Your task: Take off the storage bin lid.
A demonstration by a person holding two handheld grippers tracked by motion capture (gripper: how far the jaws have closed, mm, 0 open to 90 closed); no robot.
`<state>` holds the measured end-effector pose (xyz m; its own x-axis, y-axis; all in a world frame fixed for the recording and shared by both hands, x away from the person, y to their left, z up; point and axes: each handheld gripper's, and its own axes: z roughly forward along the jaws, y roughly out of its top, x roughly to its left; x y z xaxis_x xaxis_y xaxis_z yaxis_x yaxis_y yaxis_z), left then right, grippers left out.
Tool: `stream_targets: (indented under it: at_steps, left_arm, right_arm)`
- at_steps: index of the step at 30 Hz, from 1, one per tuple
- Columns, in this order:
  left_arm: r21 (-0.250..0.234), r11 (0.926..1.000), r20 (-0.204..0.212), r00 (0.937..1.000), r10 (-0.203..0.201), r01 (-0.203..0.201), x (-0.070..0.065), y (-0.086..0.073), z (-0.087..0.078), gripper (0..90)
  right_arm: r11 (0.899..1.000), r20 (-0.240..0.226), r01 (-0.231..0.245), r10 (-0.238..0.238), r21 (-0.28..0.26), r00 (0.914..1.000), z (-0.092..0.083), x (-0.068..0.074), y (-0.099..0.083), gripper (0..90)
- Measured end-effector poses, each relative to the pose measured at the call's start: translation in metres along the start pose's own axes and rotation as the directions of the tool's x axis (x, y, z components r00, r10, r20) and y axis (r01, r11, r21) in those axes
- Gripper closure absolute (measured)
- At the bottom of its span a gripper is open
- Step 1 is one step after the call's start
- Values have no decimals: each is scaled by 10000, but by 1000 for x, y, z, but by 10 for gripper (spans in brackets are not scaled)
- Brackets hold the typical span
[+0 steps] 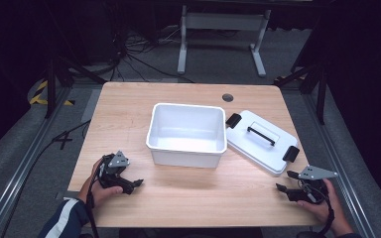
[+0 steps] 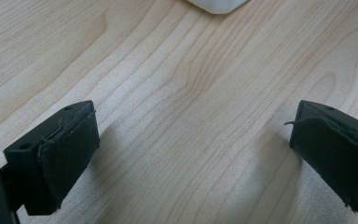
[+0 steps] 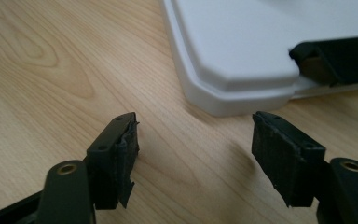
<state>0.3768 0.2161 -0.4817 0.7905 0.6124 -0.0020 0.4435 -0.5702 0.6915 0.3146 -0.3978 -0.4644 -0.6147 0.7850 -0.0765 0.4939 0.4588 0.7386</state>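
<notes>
Tub (image 1: 187, 134) sits mid-table (image 1: 129, 109), lid (image 1: 261, 141) touching its right; both tongs (image 1: 138, 184) (image 1: 284, 181) released, near it.

Jaws wide apart over table (image 2: 186, 93)

white bin (image 1: 187, 135) | white lid (image 1: 261, 142), black handle (image 1: 261, 135) | light woodgrain table (image 1: 129, 104)

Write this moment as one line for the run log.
left gripper: open, empty, near table | right gripper: open, empty, beside lid | white box: open, centre | lid: off, right of box
</notes>
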Motion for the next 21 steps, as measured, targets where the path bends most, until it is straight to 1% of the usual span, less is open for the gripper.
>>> stream_targets:
  at_steps: [1, 2, 3, 11, 13, 14, 15, 17, 21]
  left_arm:
    - [-1, 10000, 5, 10000, 6, -6, 0, 0, 0, 18]
    - [-1, 10000, 12, 10000, -4, 4, 0, 0, 0, 18]
    - [0, 10000, 12, 10000, 3, -3, 0, 0, 0, 18]
    - [0, 10000, -8, 10000, 9, -9, 0, 0, 0, 18]
    - [-34, 9998, 122, 9997, -199, 199, -1, -1, 1, 18]
    - [-32, 9998, 141, 9998, -173, 173, -1, -1, 1, 18]
    - [-18, 9999, 57, 9999, -105, 105, -1, 0, 0, 17]
    - [-16, 10000, 16, 10000, -1, 1, 0, 0, 0, 16]
    - [-22, 10000, 34, 10000, -6, 6, 0, 0, 0, 16]
  right_arm:
    - [9994, -124, -299, 296, -196, 9995, 1, -2, -3, 295]
    - [9986, -126, -501, 498, -176, 9987, 1, -3, -4, 294]
    - [9984, -72, -547, 546, -143, 9985, 0, -4, -4, 292]
    - [9984, -73, -552, 551, -151, 9985, 0, -3, -4, 282]
    - [9983, -63, -555, 554, -155, 9984, 0, -3, -4, 280]
    - [9983, -58, -556, 555, -152, 9984, 0, -3, -4, 277]
    - [9984, -42, -551, 550, -121, 9985, 0, -3, -4, 266]
    - [9980, 39, -620, 621, -95, 9981, 1, -4, -4, 250]
    - [9978, 93, -663, 664, -80, 9978, 1, -4, -4, 248]
